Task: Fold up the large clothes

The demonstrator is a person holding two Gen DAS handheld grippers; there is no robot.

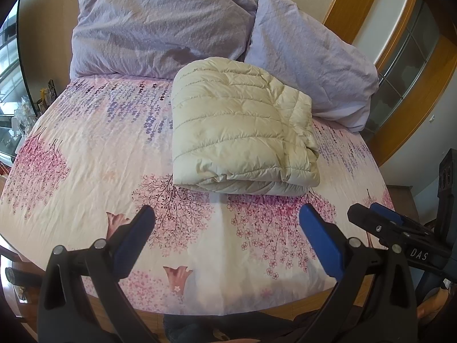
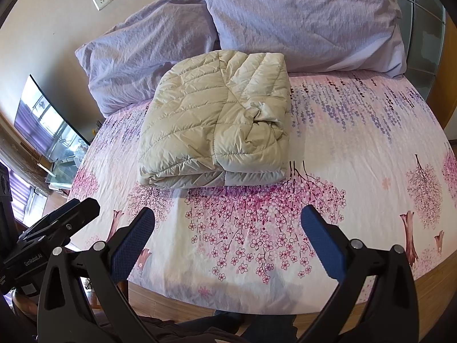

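Note:
A cream quilted down jacket (image 1: 242, 131) lies folded into a thick rectangle on the floral bed sheet (image 1: 85, 148), close to the pillows. The right wrist view shows the same jacket (image 2: 217, 125) with its folded edge facing me. My left gripper (image 1: 227, 214) hangs open above the foot of the bed, well short of the jacket, with nothing between its blue pads. My right gripper (image 2: 227, 217) is open too, equally far back and empty. Its black body also shows at the right edge of the left wrist view, as the right gripper (image 1: 371, 214).
Two lilac pillows (image 1: 160, 31) (image 1: 308, 65) lean against the wall behind the jacket. The bed's wooden frame (image 2: 182, 305) runs along the near edge. A glass side table with small items (image 2: 62, 157) stands left of the bed. A wood-framed door (image 1: 405, 65) is at the right.

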